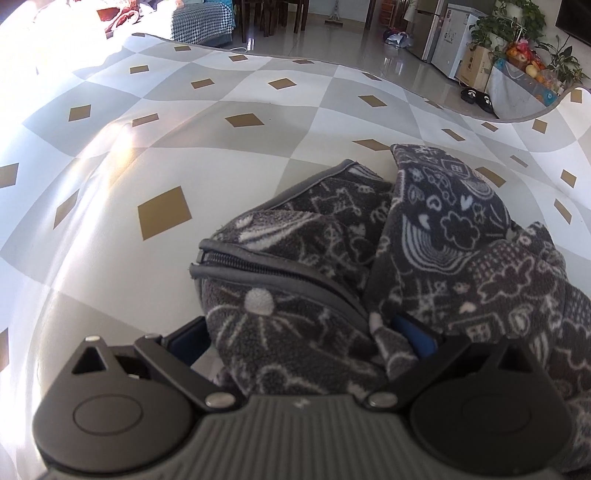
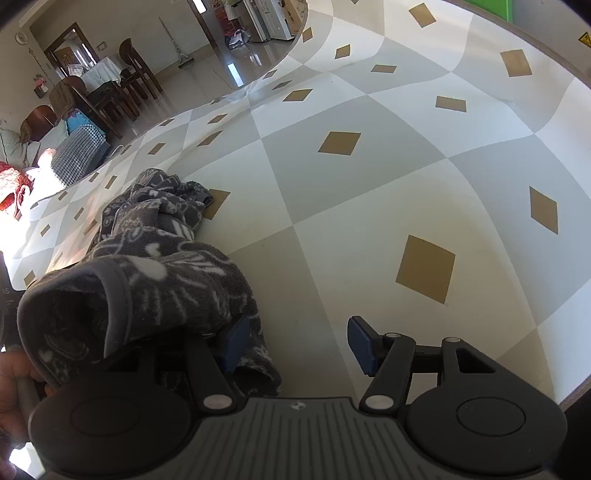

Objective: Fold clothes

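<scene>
As the left wrist view looks down along its fingers, the left gripper (image 1: 303,332) stands with its jaws wide apart and a thick bunch of the fleece garment (image 1: 369,258) packed between the two blue pads (image 1: 415,338); whether the pads actually press on the cloth cannot be told, since the fabric hides most of them. The garment is dark grey with pale line drawings of clouds, hearts and houses, and its grey-bound zipper edge (image 1: 273,266) runs across just ahead of the jaws. It lies crumpled on the checked table cover (image 1: 184,155), a surface of white and grey squares with tan diamonds, and the heap spreads toward the right edge of this view; the far edge of the table shows beyond it, with a tiled floor, a white cabinet (image 1: 456,44) and potted plants (image 1: 517,26) behind. In the right wrist view, the right gripper (image 2: 299,345) is about half open, with bare table cover (image 2: 369,177) between its pads. A grey-bound hem of the garment (image 2: 147,280) drapes over the left finger's linkage and lies against the outer side of that pad, not between the two. The rest of the cloth trails away toward the table's far left edge. Part of a hand (image 2: 14,384) shows at the lower left.
</scene>
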{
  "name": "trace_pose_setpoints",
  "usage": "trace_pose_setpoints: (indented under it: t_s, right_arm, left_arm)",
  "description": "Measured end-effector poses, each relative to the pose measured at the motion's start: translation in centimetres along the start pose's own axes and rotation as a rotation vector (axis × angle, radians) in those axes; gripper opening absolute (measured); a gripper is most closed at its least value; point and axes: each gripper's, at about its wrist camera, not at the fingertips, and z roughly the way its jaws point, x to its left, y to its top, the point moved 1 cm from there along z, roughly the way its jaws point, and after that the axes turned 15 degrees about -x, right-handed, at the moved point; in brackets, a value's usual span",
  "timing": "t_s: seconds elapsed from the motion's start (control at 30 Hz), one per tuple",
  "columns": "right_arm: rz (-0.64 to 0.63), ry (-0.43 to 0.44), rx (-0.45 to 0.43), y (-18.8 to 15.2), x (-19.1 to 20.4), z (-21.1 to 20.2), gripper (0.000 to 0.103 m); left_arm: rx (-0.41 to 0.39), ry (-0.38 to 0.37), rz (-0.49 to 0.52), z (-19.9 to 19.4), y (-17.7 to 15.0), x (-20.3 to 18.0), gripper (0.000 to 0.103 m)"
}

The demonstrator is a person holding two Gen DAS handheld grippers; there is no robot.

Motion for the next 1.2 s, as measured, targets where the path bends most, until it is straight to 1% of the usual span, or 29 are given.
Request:
trace_pose_setpoints:
  t_s: [0.1,0.43,0.97,1.2]
  right_arm:
    - [-0.007,-0.001,-0.011,0.1,0.4,-0.1,0.058]
    - [-0.020,0.008,-0.023,0.0,1.2,-0.3,0.058]
    - [-0.029,0.028,-0.021,-0.1,2.0,-0.1,0.058]
    - [-0.049,0.045,-0.037,0.2,3.2,0.5,0.058]
  left_arm:
    - [0.002,0.015,0.000,-0.8,-0.5,0.4,0.103]
    - [0.012,0.051,-0.057,-3.2,-2.3,2.1,0.103]
    - [0.013,0.121,-0.120,-6.9,-5.0,4.0,0.103]
    - [0.008,0.151,-0.153,-8.1,-5.8,4.8,0.103]
